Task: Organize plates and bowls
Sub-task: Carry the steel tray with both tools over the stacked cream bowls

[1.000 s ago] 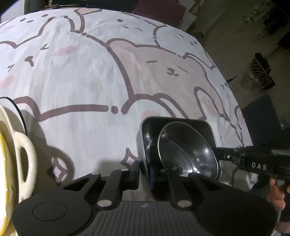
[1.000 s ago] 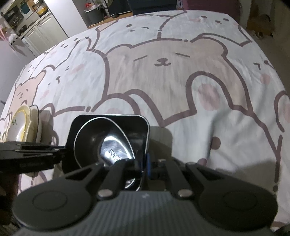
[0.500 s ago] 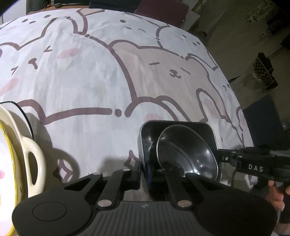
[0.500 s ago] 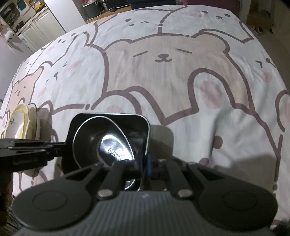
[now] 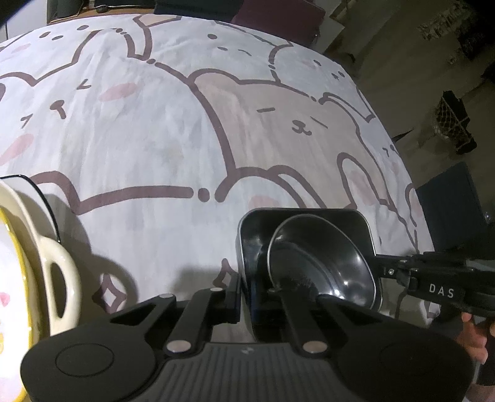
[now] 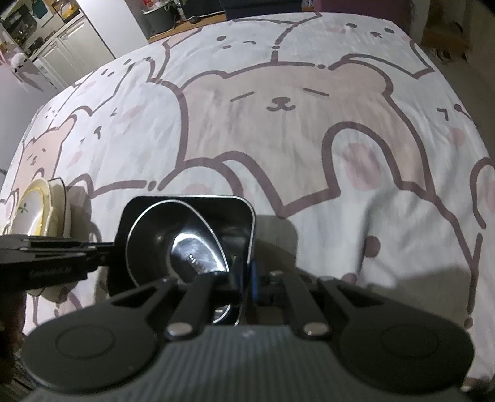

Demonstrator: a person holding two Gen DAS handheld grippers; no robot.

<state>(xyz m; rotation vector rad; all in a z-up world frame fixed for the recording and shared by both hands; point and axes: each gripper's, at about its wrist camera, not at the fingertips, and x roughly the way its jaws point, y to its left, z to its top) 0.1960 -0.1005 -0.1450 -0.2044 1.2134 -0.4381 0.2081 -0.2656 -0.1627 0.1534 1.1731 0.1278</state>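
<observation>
left gripper: jaws clamped on left wall of black square dish
right gripper: jaws clamped on its right wall
round bowl: inside dish
cream plates: left of dish, on bear-print cloth

A home, dimly lit: cartoon-bear cloth spread over the counter, white kitchen cabinets and cluttered shelves behind, dark chairs pulled close, a basket on the floor.

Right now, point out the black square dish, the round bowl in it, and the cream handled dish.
black square dish [image 6: 216, 202], right wrist view, far rim
round bowl [image 5: 334, 256], left wrist view, inner wall
cream handled dish [image 5: 69, 278], left wrist view, loop handle
</observation>
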